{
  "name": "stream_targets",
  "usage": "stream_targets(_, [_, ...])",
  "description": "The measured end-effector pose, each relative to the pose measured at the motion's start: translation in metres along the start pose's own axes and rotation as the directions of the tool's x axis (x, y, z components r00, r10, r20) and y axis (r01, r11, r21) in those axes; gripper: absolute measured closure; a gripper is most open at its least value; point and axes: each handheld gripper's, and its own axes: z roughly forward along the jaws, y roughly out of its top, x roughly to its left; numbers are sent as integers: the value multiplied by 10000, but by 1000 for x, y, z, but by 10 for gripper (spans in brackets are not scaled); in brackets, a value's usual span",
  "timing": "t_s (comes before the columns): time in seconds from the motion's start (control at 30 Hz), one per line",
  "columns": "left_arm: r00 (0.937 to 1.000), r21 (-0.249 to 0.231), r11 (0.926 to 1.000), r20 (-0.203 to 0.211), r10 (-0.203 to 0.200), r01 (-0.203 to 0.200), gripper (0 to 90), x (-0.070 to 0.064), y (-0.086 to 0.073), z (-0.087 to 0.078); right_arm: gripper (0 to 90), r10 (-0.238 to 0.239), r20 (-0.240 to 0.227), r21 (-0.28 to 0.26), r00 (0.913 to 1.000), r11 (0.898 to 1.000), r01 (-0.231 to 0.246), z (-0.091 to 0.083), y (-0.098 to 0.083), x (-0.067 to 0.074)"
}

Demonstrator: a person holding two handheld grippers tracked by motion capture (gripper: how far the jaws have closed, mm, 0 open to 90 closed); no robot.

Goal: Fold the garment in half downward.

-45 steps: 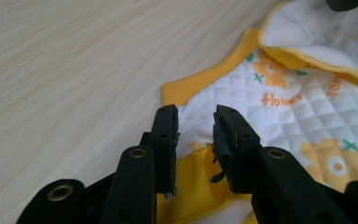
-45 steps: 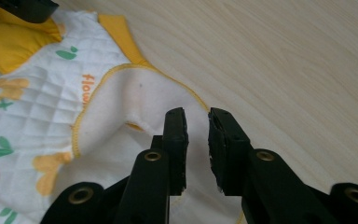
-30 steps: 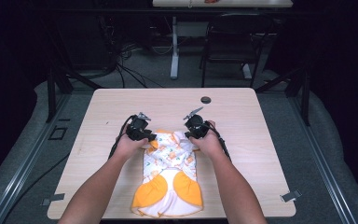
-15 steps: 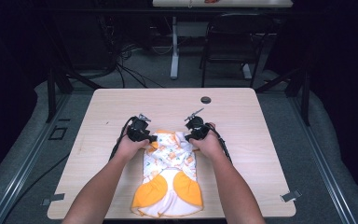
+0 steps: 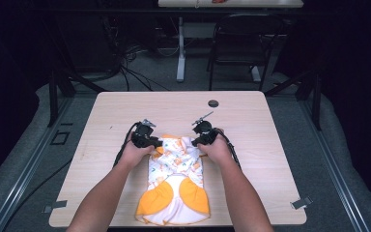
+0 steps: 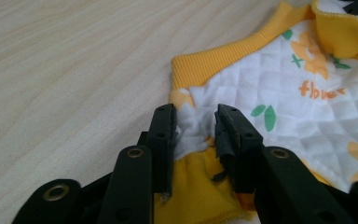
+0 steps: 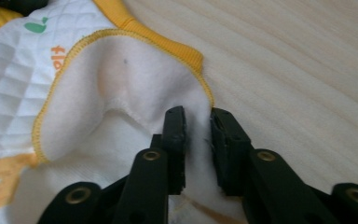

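Both forearms come in from the bottom of the high view and rise toward mid-frame. The left gripper (image 5: 155, 143) sits left of centre, the right gripper (image 5: 196, 141) right of centre, tips turned toward each other. Both have just been closing, cloth bunched between each pair of jaws.

In front of me a small quilted garment (image 5: 176, 181) lies flat on the worktop (image 5: 270, 145), white with orange flowers, green leaves and yellow ribbed trim. Two orange patches sit at its near end; its far edge is bunched and folded over.
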Motion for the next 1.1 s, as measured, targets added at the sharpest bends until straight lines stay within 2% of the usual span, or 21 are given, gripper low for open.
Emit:
stream_targets(0.1, [9999,-4,10000,102,5,-5,713,0,-1,0,816,98,-119,-174,9999,9998,-100,1,0,2])
stream_targets(0.13, [9998,-21,10000,216,-46,47,747,0,-1,0,833,-84,-43,-70,10000,9999,84,1,0,2])
stream_targets(0.37, [9994,43,10000,332,79,-81,826,0,-1,-1,858,-169,14,-274,9999,9995,169,2,-1,7])
stream_targets(0.4, [9992,47,10000,392,-10,8,826,0,-2,-1,861,-260,-1,-234,9997,9994,260,1,-1,7])
stream_targets(0.43, [9992,71,10000,398,34,-37,832,0,-1,-1,866,-174,88,-460,9998,9988,178,2,-3,8])
stream_targets(0.53, [9996,133,9998,249,130,-133,839,-1,-1,-1,869,-168,48,-422,9998,9990,170,2,-3,8])
stream_targets(0.6, [9996,188,9998,264,92,-97,841,-2,0,-1,870,-359,175,-224,9992,9991,363,1,-1,8])
stream_targets(0.7, [9996,300,9994,196,187,-192,845,-3,2,-1,871,-274,193,-317,9994,9991,280,1,-1,10])
stream_targets(0.73, [9997,344,9993,179,149,-155,845,-3,3,-1,871,-419,290,-129,9987,9990,423,0,-1,10])
stream_targets(0.83, [9997,422,9989,117,220,-225,847,-4,4,-2,872,-451,316,-127,9985,9989,456,-1,0,11])
stream_targets(0.97, [9997,403,9989,98,217,-221,848,-4,5,-4,873,-620,317,-245,9976,9977,628,-6,3,13])
stream_targets(1.1, [9997,291,9993,87,241,-244,850,-3,10,-11,875,-514,247,-555,9984,9971,527,-11,5,13])
